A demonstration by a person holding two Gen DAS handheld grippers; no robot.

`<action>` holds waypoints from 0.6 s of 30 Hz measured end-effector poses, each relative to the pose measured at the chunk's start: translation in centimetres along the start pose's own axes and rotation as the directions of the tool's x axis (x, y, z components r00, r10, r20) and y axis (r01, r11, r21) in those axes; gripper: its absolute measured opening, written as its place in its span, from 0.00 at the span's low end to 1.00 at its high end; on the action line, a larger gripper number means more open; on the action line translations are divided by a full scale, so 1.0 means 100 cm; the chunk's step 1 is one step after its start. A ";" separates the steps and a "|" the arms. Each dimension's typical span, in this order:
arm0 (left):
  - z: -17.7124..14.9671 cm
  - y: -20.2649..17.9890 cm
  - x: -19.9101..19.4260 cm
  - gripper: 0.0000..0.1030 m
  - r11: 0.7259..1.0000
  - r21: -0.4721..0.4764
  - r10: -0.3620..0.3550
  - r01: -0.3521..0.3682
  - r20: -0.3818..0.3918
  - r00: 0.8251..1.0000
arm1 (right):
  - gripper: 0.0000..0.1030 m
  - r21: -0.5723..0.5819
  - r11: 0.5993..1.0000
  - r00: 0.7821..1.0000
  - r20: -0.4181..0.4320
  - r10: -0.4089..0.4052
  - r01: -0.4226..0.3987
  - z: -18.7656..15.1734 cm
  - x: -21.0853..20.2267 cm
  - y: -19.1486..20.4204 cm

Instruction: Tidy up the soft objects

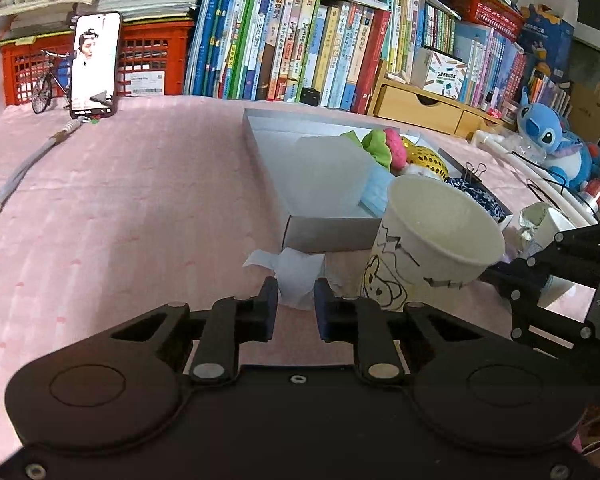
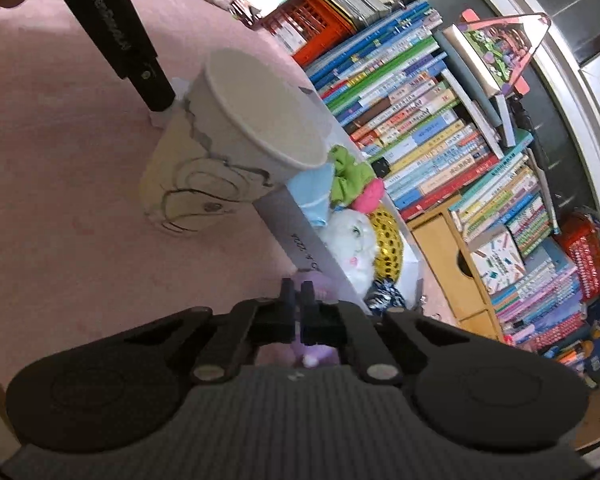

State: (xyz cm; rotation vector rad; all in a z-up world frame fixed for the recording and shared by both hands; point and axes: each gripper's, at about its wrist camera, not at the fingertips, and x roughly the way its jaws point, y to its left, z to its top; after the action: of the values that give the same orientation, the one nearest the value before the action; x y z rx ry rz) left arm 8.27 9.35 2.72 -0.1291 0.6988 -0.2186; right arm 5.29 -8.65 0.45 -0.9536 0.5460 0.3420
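Note:
My left gripper [image 1: 296,294] is shut on a crumpled white tissue [image 1: 296,274] low over the pink cloth, just in front of the grey cardboard box [image 1: 328,234]. The box holds soft things: a green and pink plush [image 1: 384,146], a yellow mesh ball [image 1: 428,162], a blue cloth [image 1: 376,192] and a white plush [image 2: 352,240]. My right gripper [image 2: 298,300] is shut on a pale purple soft toy [image 2: 314,354] beside the box's wall [image 2: 300,240]. A paper cup [image 1: 432,248] with a cartoon drawing stands next to the box, between both grippers; it also shows in the right wrist view [image 2: 236,148].
A phone [image 1: 95,65] on a stand, a small bicycle model [image 1: 46,84] and a red crate [image 1: 148,62] stand at the back left. Books [image 1: 300,40] line the back. A Stitch plush [image 1: 548,136] and a wooden drawer unit [image 1: 420,108] are at the right.

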 end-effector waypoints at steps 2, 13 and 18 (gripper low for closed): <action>-0.002 0.000 -0.005 0.18 1.000 0.002 0.004 -0.004 0.004 1.000 | 0.03 0.009 1.000 1.000 0.019 0.021 -0.021 0.000 -0.008 0.001; -0.009 -0.008 -0.010 0.28 0.999 0.036 0.035 -0.035 0.013 0.999 | 0.58 -0.035 0.995 0.995 0.030 -0.097 0.098 0.000 -0.005 0.011; -0.010 -0.010 -0.006 0.37 0.998 0.041 0.036 -0.037 0.013 0.999 | 0.60 -0.064 0.991 0.992 -0.016 -0.122 0.121 0.002 0.010 0.011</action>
State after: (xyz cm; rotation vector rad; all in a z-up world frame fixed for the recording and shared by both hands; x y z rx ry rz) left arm 7.05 8.50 2.53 -0.0785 0.6838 -0.1969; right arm 5.63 -7.82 -0.83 -1.0469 0.4952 0.2414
